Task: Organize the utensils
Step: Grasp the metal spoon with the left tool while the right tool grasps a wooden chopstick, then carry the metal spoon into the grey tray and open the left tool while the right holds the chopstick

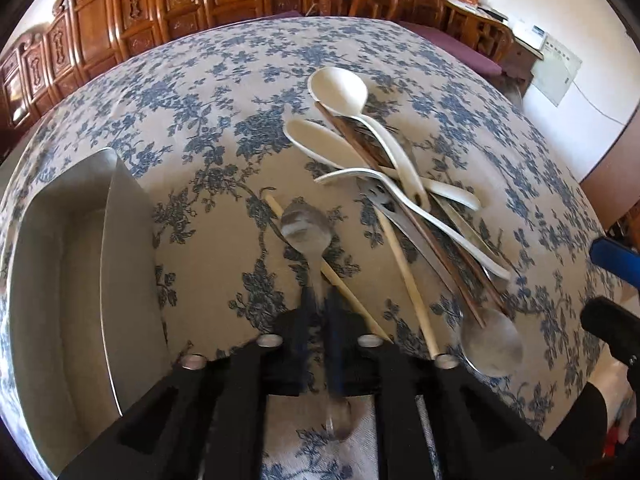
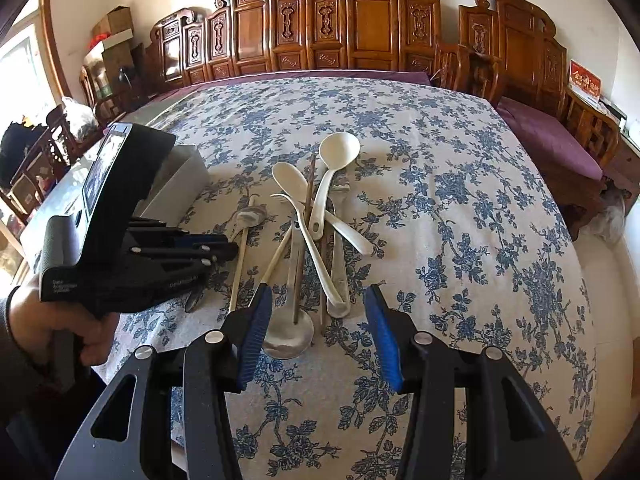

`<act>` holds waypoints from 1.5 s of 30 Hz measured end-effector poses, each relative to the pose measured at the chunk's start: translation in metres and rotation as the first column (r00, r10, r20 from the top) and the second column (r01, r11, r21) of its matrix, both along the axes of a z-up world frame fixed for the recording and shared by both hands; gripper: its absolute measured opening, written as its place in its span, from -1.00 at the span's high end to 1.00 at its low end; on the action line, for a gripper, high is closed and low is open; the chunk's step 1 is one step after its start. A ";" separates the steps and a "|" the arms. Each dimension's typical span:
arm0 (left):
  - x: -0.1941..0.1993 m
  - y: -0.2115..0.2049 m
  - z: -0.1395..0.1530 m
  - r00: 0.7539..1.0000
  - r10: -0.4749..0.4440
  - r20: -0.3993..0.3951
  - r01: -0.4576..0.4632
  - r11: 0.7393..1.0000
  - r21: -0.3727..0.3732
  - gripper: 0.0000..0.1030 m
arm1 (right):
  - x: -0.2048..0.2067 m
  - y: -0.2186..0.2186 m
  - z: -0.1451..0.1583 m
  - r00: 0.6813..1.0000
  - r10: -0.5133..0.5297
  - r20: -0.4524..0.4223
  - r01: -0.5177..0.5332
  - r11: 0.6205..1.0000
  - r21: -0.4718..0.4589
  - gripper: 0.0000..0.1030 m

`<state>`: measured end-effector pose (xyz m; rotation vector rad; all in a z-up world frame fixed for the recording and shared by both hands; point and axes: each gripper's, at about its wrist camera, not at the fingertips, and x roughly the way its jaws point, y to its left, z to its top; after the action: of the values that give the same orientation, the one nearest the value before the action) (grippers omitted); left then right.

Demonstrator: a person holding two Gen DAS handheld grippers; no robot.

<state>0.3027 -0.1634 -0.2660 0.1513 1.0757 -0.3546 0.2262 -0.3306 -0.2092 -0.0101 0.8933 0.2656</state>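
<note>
1. A table under a blue-flowered tablecloth (image 2: 460, 208) fills both views, with carved wooden benches along the far wall.
2. A rectangular metal tray (image 1: 124, 248) sits at the left of the table. The part of its inside that shows holds nothing.
3. A pile of utensils (image 2: 320, 232) lies at the table's middle, right of the tray: white ceramic spoons, dark wooden chopsticks, pale chopsticks and metal spoons, crossing and touching one another.
4. The left gripper (image 1: 320, 304), in a person's hand (image 2: 86, 332), is between tray and pile. Its jaws are clamped on the handle of a metal spoon (image 1: 306, 226), bowl pointing far. The picture is blurred there.
5. The right gripper (image 2: 316, 332) is at the near end of the pile, its blue pads parted with nothing between them.
</note>
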 end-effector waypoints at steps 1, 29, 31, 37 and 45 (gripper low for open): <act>0.001 0.002 0.000 1.000 0.000 -0.003 0.000 1.000 -0.006 0.95 | 0.000 0.000 0.000 1.000 0.002 -0.001 -0.002 1.000 0.000 0.01; -0.060 0.082 0.095 0.985 0.059 0.159 -0.037 0.990 -0.136 0.95 | 0.056 0.101 -0.057 0.987 0.113 -0.110 -0.119 0.992 -0.049 0.60; -0.062 0.085 0.097 0.985 0.061 0.162 -0.038 0.989 -0.140 0.95 | 0.057 0.105 -0.061 0.987 0.111 -0.119 -0.120 0.990 -0.072 0.63; -0.062 0.094 0.099 0.985 0.061 0.162 -0.036 0.987 -0.155 0.95 | 0.057 0.110 -0.061 0.986 0.113 -0.124 -0.128 0.985 -0.120 0.65; -0.045 0.119 0.096 0.984 0.083 0.161 -0.057 0.985 -0.160 0.95 | 0.054 0.111 -0.058 0.988 0.108 -0.115 -0.121 0.986 -0.115 0.88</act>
<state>0.2580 -0.0447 -0.1704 0.0037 0.8819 -0.3540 0.2802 -0.2194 -0.2670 -0.1614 1.0173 0.3210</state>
